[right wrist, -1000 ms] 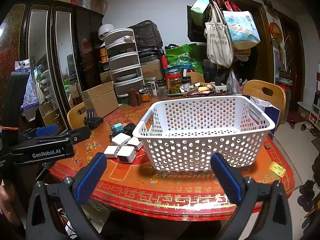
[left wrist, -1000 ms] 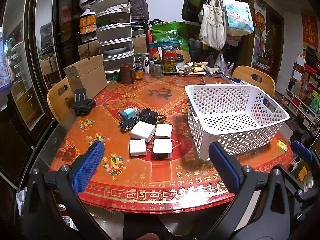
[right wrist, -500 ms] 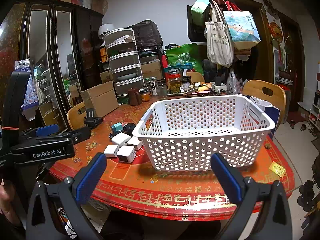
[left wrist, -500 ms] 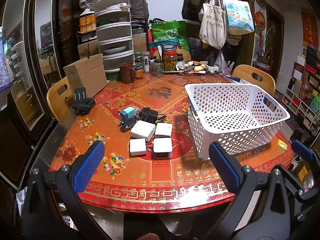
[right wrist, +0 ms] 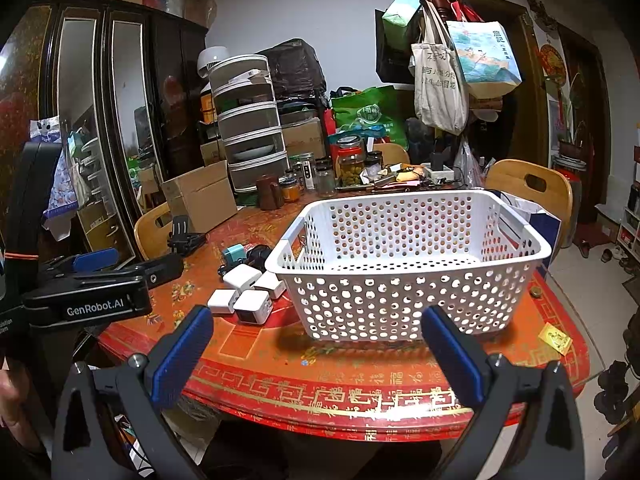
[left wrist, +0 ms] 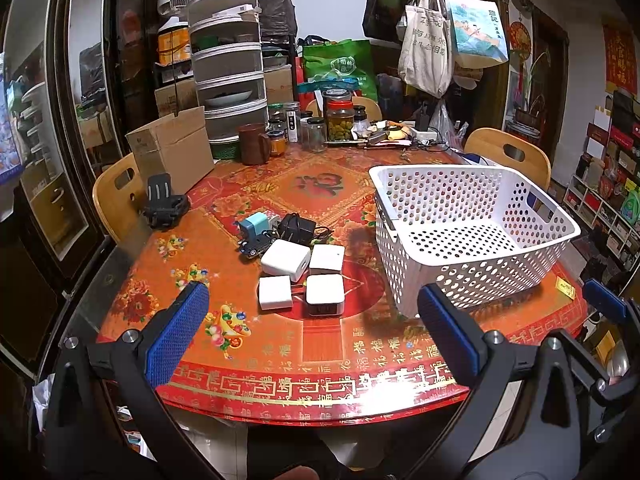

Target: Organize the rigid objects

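A round table covered in a glossy red and gold patterned cloth fills a crowded room, with wooden chairs around it, a dark mirrored cabinet to the left, and a coat stand hung with tote bags at the back. On the table's right half sits a white perforated plastic basket, which appears to hold nothing. Just to its left lies a tight cluster of small chargers: four white charger cubes, some touching, with a light blue charger and a black adapter just behind them. A cardboard box, a stack of grey trays and several jars stand at the far edge. The left gripper hovers off the near table edge with its blue-padded fingers spread wide, holding nothing, and faces the charger cluster. The right gripper is likewise spread and holding nothing, facing the basket's near wall. Sorting seems not yet begun. A sensible first move would be lowering the left gripper over the nearest cube, straddling its flat sides squarely so the smooth plastic does not twist out, then lifting clear of its neighbours before carrying it over the basket rim.
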Motion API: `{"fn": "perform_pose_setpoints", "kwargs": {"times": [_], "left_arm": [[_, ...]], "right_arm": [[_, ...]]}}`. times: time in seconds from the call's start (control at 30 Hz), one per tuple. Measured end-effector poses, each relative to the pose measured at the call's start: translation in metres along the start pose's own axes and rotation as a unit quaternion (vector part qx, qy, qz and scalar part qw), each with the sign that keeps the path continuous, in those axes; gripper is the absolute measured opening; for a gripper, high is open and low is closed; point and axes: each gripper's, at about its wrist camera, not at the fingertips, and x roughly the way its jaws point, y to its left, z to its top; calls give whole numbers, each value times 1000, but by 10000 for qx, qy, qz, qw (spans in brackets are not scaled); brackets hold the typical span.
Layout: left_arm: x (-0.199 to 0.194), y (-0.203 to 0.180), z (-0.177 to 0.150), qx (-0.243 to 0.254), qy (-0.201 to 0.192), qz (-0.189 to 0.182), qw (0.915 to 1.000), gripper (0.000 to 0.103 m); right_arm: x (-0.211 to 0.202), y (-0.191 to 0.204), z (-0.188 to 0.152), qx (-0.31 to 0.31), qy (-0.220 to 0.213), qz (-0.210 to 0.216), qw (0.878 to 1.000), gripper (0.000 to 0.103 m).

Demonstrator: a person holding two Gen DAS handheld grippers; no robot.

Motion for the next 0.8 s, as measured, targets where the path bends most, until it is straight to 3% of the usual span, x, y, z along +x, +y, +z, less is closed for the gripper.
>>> {"fn": "perform_pose_setpoints", "kwargs": {"times": [0.13,0.3,0.4,0.53,0.67,0.73,0.8], "left_arm": [[3,3,-6,-23,-102,110,9999,103],[39,36,-12,-509,-166,-36,9986,103],[75,52,-14,-548,136,165,9983,103],[125,70,-27,-423,758,318,9957,103],[158,93,-41,-543,1026,250,9929,103],[170,99,-46,-474,1077,357,9924,103],[178,104,-48,-444,1099,363,9923,103]], "right_arm": [[9,-4,-8,-23,-51,-78,10000,103],[20,-48,0,83,-157,-833,9964,103],[37,-97,16,331,-98,-1483,9883,103],[63,-161,40,792,131,-1808,9802,99],[93,-207,51,1055,542,-1874,9751,83],[110,-227,51,1226,875,-1718,9735,66],[124,-236,50,1306,1111,-1655,9712,38]]}}
